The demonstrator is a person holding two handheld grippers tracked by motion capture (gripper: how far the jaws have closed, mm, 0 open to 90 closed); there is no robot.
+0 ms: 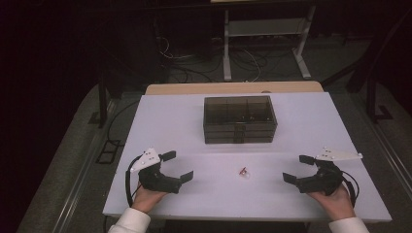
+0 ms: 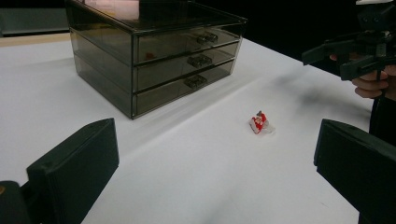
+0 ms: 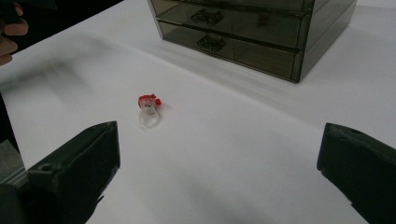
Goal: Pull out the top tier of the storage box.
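Centre of the high view, lower half: one small red-and-clear ring (image 1: 244, 172) lay on the white table (image 1: 301, 121) — below the smoked three-drawer box (image 1: 240, 119). Left gripper (image 1: 177, 166) and right gripper (image 1: 297, 168) flanked it, well apart — both jaws spread wide, holding nothing.

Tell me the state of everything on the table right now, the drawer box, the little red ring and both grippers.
Drawer box: three drawers, all shut, standing upright at the far middle of the table.
Red ring: lying loose on the table between the grippers, nothing touching it.
Left gripper: jaws wide open, empty, held at the near left.
Right gripper: jaws wide open, empty, held at the near right.
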